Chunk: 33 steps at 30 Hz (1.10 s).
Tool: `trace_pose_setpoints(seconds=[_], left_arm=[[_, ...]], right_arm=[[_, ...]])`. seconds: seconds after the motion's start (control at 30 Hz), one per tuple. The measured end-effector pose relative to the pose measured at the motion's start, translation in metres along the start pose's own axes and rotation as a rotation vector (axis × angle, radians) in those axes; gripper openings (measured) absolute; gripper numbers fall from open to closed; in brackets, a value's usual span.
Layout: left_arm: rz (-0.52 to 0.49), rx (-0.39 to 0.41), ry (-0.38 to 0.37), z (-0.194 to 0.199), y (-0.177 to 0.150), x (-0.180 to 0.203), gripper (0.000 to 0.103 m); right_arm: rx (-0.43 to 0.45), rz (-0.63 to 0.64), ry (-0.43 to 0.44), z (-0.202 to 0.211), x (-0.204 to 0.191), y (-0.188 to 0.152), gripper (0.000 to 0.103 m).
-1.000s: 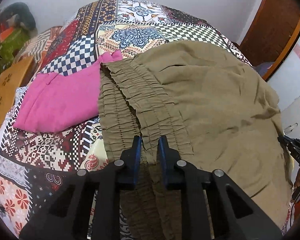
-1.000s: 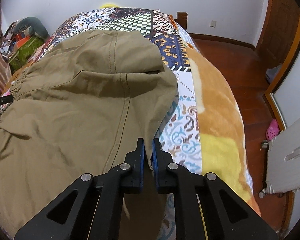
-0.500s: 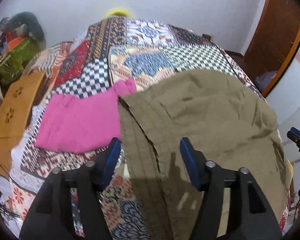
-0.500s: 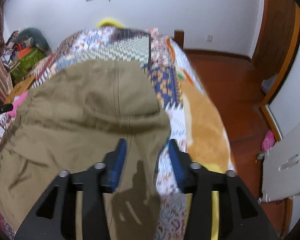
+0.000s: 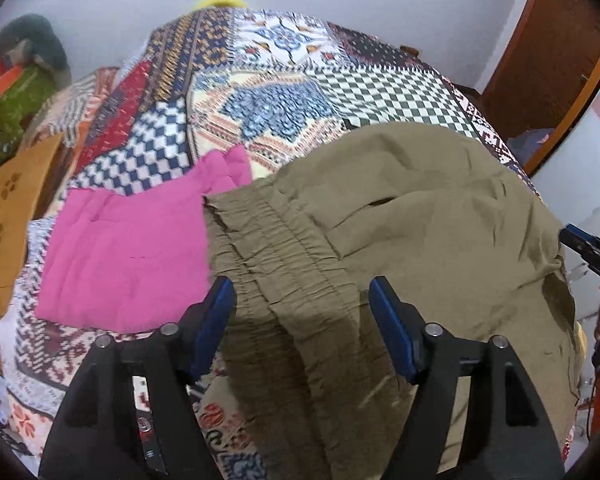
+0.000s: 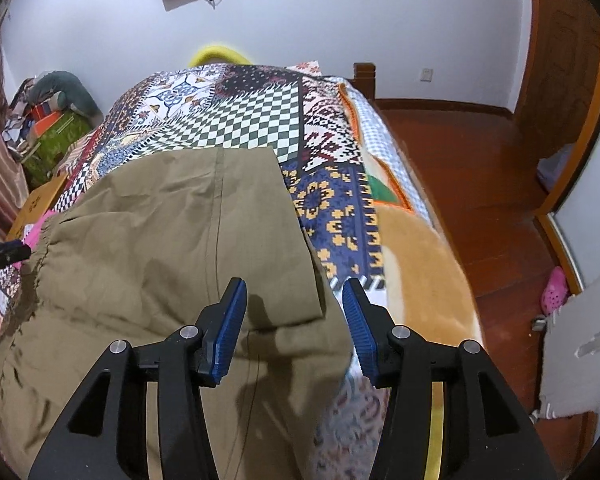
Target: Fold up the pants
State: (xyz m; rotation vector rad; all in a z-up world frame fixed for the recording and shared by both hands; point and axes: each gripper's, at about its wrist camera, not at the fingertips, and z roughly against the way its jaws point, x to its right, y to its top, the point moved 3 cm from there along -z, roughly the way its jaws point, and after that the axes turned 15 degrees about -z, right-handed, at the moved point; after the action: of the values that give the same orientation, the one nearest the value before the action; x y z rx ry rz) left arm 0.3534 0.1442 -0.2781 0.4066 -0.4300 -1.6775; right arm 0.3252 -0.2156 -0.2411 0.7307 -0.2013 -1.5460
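Olive-khaki pants (image 5: 400,240) lie folded over on the patchwork bedspread (image 5: 284,92); their gathered elastic waistband (image 5: 276,248) faces my left gripper. My left gripper (image 5: 302,312) is open and empty, raised above the waistband. In the right wrist view the pants (image 6: 172,240) show a folded layer with a straight far edge. My right gripper (image 6: 294,312) is open and empty above the pants' right edge. Its tip shows at the right of the left wrist view (image 5: 588,248).
A folded pink garment (image 5: 132,248) lies left of the pants, partly under the waistband. A brown cardboard box (image 5: 8,216) stands at the bed's left. The bed's right edge drops to a wooden floor (image 6: 480,184). A grey panel (image 6: 580,344) leans at the right.
Both grippers opened and let go of the pants, then lifted back. The pants dropped onto the bed.
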Motion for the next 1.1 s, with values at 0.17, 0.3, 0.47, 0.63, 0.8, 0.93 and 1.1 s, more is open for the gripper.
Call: trace_pose_setpoints(seconds=[0.17, 0.3, 0.47, 0.63, 0.8, 0.93, 1.1], left_arm=[[0.001, -0.009, -0.019, -0.01, 0.001, 0.0, 0.057], [0.011, 0.001, -0.042, -0.008, -0.001, -0.001, 0.053], [0.068, 0.011, -0.102, -0.003, -0.005, -0.009, 0.03], [0.062, 0.012, -0.069, 0.002, -0.003, -0.009, 0.017], [0.017, 0.031, -0.028, 0.011, 0.001, -0.002, 0.01], [-0.027, 0.03, 0.013, 0.011, 0.008, 0.002, 0.009], [-0.068, -0.006, 0.087, -0.006, 0.01, 0.001, 0.009]], right_arm=[[-0.037, 0.019, 0.019, -0.016, -0.001, 0.003, 0.046], [-0.066, 0.013, 0.038, -0.026, 0.001, -0.003, 0.046], [-0.054, 0.035, 0.051, -0.024, 0.0, -0.01, 0.037], [-0.002, 0.085, -0.004, -0.015, -0.002, -0.008, 0.01], [0.008, 0.109, -0.021, -0.006, -0.002, -0.015, 0.008], [0.007, 0.125, -0.047, -0.004, 0.001, -0.022, 0.007], [-0.019, 0.088, -0.052, -0.004, 0.014, -0.027, 0.004]])
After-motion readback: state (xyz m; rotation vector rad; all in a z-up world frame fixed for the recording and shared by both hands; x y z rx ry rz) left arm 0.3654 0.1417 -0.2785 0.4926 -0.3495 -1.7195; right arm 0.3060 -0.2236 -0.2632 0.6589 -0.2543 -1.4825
